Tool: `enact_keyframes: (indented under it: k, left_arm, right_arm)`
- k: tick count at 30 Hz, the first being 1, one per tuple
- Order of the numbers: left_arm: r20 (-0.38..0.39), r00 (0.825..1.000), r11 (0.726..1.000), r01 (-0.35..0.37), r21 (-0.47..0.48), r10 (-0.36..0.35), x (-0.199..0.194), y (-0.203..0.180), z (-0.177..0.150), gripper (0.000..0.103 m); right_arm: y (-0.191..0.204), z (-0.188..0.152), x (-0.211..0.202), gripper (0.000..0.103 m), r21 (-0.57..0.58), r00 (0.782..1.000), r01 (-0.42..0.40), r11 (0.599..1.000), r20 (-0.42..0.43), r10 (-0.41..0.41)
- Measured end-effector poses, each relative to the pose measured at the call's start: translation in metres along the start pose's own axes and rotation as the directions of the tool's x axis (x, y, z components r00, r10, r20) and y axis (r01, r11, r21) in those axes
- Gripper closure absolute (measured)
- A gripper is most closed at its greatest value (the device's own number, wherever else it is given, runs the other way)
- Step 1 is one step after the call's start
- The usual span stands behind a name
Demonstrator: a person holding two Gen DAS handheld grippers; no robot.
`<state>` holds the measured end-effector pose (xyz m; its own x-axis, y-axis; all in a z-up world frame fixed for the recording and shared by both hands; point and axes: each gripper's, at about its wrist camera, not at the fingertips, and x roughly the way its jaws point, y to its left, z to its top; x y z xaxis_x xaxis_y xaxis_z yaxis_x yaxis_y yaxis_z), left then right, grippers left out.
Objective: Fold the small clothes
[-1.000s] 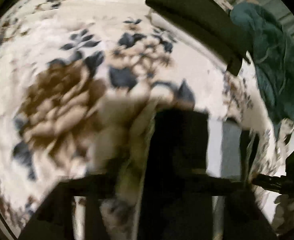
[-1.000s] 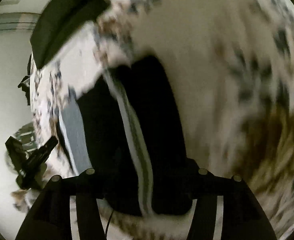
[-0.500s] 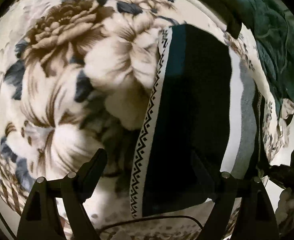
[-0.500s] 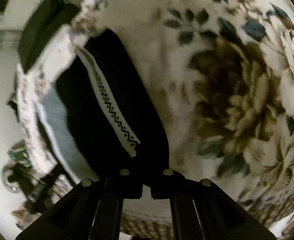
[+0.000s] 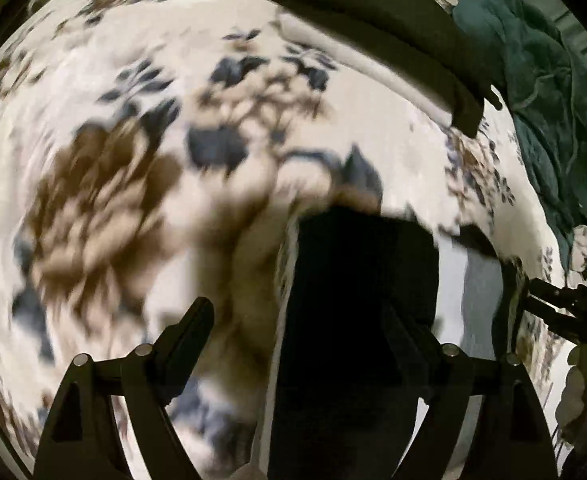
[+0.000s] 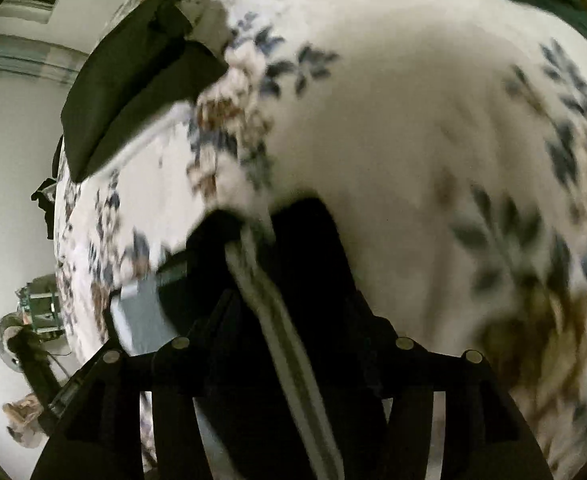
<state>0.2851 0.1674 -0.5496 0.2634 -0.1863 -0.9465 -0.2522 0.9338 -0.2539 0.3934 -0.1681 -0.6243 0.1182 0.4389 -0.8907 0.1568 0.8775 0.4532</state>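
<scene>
Dark garment (image 5: pixel 357 320) flat on the floral bed (image 5: pixel 133 140), long axis running straight away from both grippers. Left gripper (image 5: pixel 305 328) spread wide over its near left edge; right gripper (image 6: pixel 293 320) also apart, straddling the white band (image 6: pixel 277 320). Both equally near, neither gripping.

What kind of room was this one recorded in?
Probably a bedroom: the work surface is a bed under a floral blanket, with a teal blanket heaped at one edge and a dark garment laid out on it.
</scene>
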Motion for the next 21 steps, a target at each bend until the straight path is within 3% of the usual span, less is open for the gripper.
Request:
enact_keyframes:
  k: [1,2,4,6,9,12,18,21]
  left_arm:
    - [-0.002,1.0,1.0,0.001,0.007,-0.001,0.006,-0.004,0.009,0.019]
    - [-0.001,1.0,1.0,0.0,0.013,0.0,0.009,-0.007,0.013,0.019]
    - [0.003,1.0,0.999,-0.016,0.039,0.016,0.015,-0.013,0.024,0.019]
    - [0.012,1.0,0.998,-0.024,0.053,0.024,0.017,-0.016,0.03,0.019]
    - [0.009,1.0,0.999,-0.021,0.047,0.021,0.023,-0.017,0.035,0.019]
    - [-0.006,1.0,0.998,-0.03,0.047,0.03,0.033,-0.018,0.04,0.019]
    - [-0.042,0.998,0.999,-0.035,0.02,0.036,0.049,-0.011,0.046,0.019]
    - [-0.031,0.999,1.0,-0.023,0.016,0.023,0.039,-0.006,0.043,0.019]
  right_arm:
    - [0.007,0.009,0.008,0.057,-0.014,1.0,-0.001,1.0,-0.004,0.001]
    - [0.01,0.011,0.015,0.101,-0.033,1.0,-0.016,0.999,-0.011,0.015]
    - [0.017,0.013,0.02,0.1,-0.069,1.0,0.018,0.997,0.006,-0.017]
    - [0.021,0.012,0.006,0.1,-0.084,0.996,0.059,0.995,0.078,-0.053]
    - [0.011,0.011,-0.017,0.101,-0.029,0.988,0.058,0.998,0.147,-0.053]
    - [0.009,0.013,-0.02,0.101,-0.02,0.978,0.112,0.993,0.178,-0.107]
    - [0.007,0.03,0.026,0.101,-0.047,0.98,0.183,0.982,0.083,-0.179]
    - [0.001,0.04,0.039,0.098,-0.035,0.991,0.127,0.991,-0.024,-0.128]
